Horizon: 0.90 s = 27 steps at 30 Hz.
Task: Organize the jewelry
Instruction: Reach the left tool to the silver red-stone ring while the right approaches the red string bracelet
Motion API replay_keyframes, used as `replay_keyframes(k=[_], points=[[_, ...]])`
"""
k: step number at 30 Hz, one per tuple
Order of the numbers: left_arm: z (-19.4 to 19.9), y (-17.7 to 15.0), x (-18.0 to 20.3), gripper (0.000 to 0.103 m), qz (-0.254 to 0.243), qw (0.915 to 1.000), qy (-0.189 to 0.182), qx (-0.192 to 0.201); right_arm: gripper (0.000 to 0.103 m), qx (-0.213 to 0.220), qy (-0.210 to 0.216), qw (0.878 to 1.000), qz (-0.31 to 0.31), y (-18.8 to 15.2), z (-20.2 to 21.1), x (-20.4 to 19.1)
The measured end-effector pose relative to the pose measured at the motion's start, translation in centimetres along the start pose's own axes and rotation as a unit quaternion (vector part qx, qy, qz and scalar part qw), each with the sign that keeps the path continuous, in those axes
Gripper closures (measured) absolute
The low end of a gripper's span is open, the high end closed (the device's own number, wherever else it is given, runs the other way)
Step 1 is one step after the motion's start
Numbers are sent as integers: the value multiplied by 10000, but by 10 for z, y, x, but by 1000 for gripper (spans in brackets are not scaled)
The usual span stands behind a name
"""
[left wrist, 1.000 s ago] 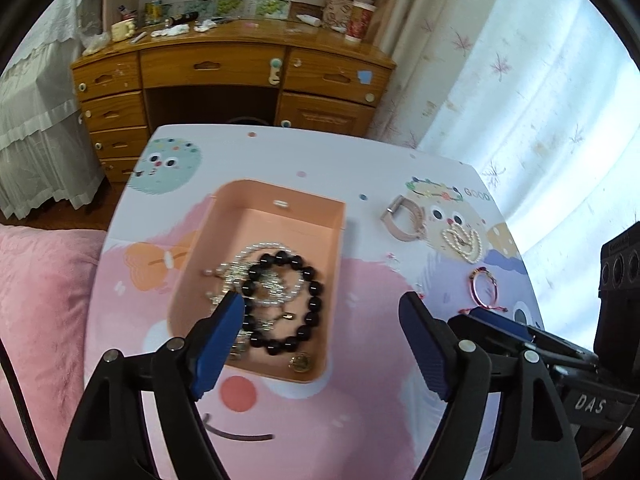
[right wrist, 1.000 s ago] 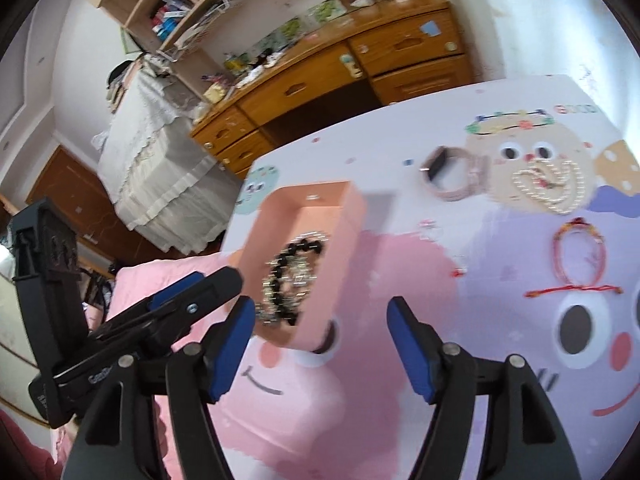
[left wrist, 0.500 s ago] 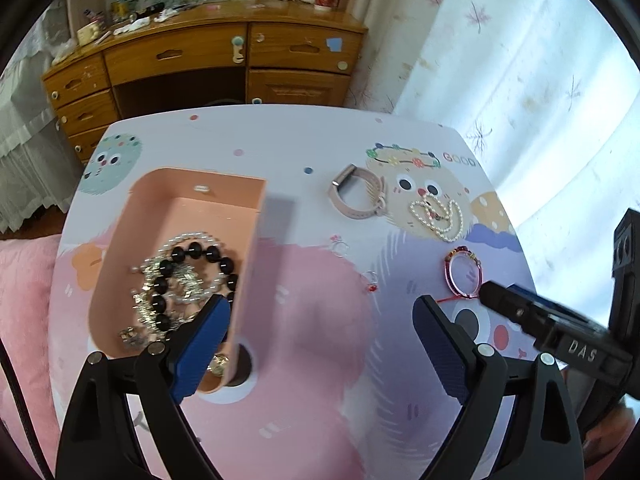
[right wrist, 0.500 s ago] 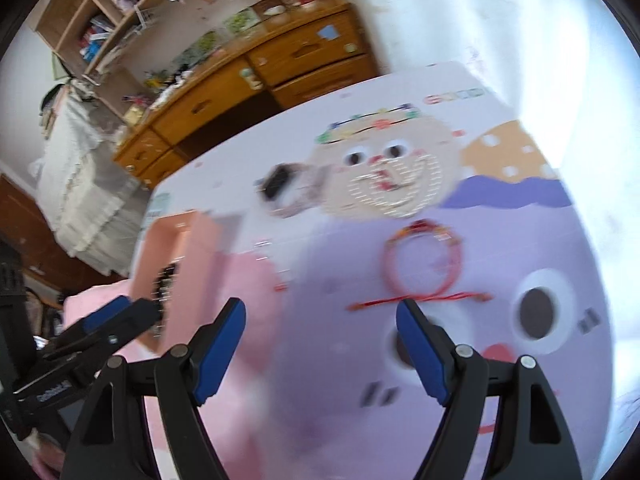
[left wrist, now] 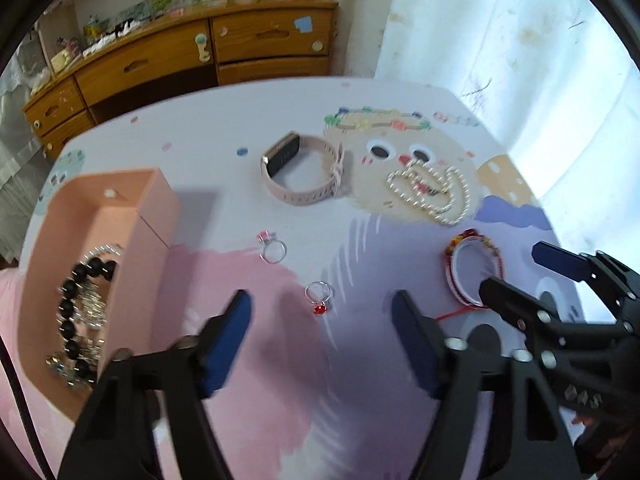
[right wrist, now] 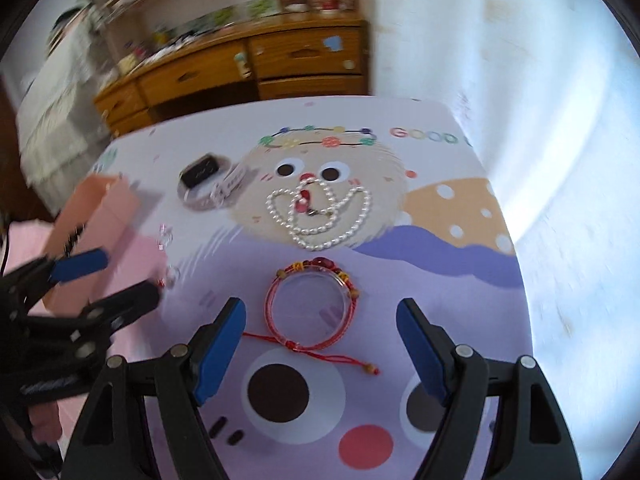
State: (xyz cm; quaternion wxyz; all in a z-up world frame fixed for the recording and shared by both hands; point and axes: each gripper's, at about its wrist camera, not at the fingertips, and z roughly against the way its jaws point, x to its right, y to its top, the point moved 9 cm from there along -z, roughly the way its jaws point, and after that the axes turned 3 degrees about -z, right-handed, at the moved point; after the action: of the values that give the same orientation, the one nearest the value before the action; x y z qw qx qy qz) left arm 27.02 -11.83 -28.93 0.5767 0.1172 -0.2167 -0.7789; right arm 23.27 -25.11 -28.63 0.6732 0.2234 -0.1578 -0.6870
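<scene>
A pink box (left wrist: 100, 220) at the table's left holds a black bead bracelet (left wrist: 72, 304) and silver pieces. On the table lie a ring with a red stone (left wrist: 319, 298), a ring with a pink stone (left wrist: 273, 249), a pink watch (left wrist: 304, 172), a pearl necklace (left wrist: 432, 192) and a red cord bracelet (left wrist: 472, 272). My left gripper (left wrist: 322, 344) is open and empty, just short of the red-stone ring. My right gripper (right wrist: 320, 348) is open and empty, its fingers either side of the red cord bracelet (right wrist: 310, 308). The pearl necklace (right wrist: 320, 216) lies beyond it.
The table has a cartoon-print cover (right wrist: 440, 216). A wooden desk with drawers (left wrist: 200, 56) stands behind it, and a pale curtain (left wrist: 500, 40) hangs at the right. A pink cushion (right wrist: 24, 236) lies at the left.
Both grippers have swung right, away from the pink box. The left one now faces the two rings, and the right one has closed in on the red cord bracelet.
</scene>
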Motion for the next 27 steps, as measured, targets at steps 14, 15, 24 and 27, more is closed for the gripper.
replay_keyframes(k=[14, 15, 24, 27], points=[[-16, -4, -7, 89, -23, 9997, 249, 9, 25, -174, 166, 9996, 117, -6, -20, -4], [-17, -4, -7, 90, -22, 9997, 222, 23, 25, -201, 168, 9996, 131, -7, -21, -4], [-16, -3, -10, 90, 119, 9997, 194, 90, 25, -216, -152, 9985, 489, -10, -30, -13], [-16, -3, -10, 91, 137, 9997, 186, 98, 37, -143, -147, 9983, 548, -9, -29, -16]])
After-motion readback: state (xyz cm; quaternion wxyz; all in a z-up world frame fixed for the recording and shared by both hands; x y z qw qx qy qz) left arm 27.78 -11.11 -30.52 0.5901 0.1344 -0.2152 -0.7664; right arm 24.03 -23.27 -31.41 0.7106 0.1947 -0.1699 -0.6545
